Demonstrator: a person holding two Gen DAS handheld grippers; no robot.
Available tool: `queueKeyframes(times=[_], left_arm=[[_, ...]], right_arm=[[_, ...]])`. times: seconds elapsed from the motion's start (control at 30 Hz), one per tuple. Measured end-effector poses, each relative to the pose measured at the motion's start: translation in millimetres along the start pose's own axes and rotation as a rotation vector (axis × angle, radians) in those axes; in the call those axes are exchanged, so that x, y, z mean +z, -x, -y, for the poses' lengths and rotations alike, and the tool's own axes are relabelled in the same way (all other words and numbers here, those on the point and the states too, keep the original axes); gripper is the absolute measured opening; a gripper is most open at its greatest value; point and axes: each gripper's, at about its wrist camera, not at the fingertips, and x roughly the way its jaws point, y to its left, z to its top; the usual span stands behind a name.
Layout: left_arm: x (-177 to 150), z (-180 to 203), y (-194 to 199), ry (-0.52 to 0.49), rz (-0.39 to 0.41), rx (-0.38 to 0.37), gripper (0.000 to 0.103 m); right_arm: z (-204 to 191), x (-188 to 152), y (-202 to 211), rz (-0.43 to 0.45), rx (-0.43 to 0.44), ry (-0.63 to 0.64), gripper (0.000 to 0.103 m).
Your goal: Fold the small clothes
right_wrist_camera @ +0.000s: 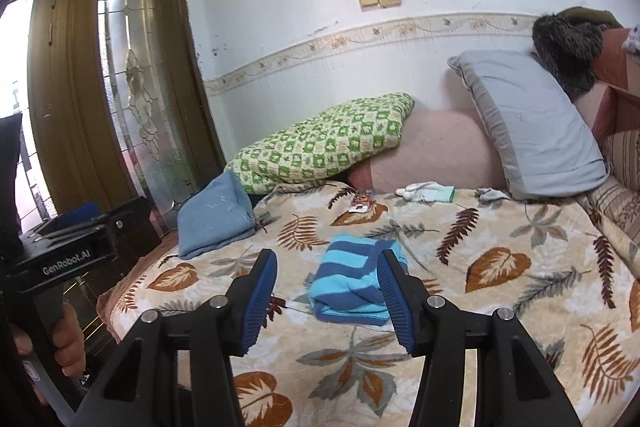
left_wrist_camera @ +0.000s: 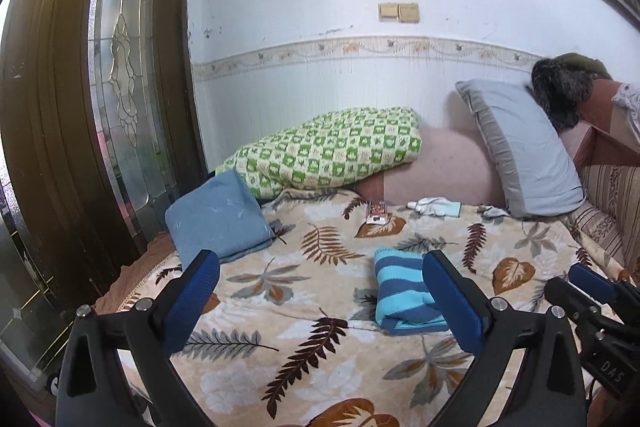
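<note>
A folded blue-and-turquoise striped garment (left_wrist_camera: 400, 291) (right_wrist_camera: 348, 279) lies flat on the leaf-print blanket (left_wrist_camera: 304, 287) (right_wrist_camera: 500, 267) in the middle of the bed. My left gripper (left_wrist_camera: 320, 303) hangs above the blanket with its jaws wide open and nothing between them; the garment is beyond its right finger. My right gripper (right_wrist_camera: 326, 299) is open about halfway and empty, raised just short of the garment. Each gripper also shows in the other's view: the right gripper (left_wrist_camera: 588, 287) at the right edge, and the left gripper (right_wrist_camera: 76, 223) at the left with a hand (right_wrist_camera: 68, 339) on its handle.
A small white-and-mint garment (left_wrist_camera: 434, 206) (right_wrist_camera: 426, 193) and a grey scrap (left_wrist_camera: 494, 211) lie near the pillows. A folded blue cloth (left_wrist_camera: 216, 219), a green checked pillow (left_wrist_camera: 328, 147), a pink bolster (left_wrist_camera: 436, 167) and a grey pillow (left_wrist_camera: 524, 147) line the far side. A glazed wooden door (left_wrist_camera: 120, 87) stands at the left.
</note>
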Motion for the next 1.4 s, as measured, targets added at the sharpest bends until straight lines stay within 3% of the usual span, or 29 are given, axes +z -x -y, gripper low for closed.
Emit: queueKeyframes(times=[0.3, 1.4], left_arm=[[8.7, -7.2, 14.5, 0.020, 0.029, 0.013, 0.103], [4.5, -5.3, 10.4, 0.021, 0.007, -0.030, 0.103]], right_arm=[[-15.2, 8.4, 10.7, 0.034, 0.012, 0.040, 0.058], [-23.0, 0.6, -1.9, 0.010, 0.023, 0.100, 0.058]])
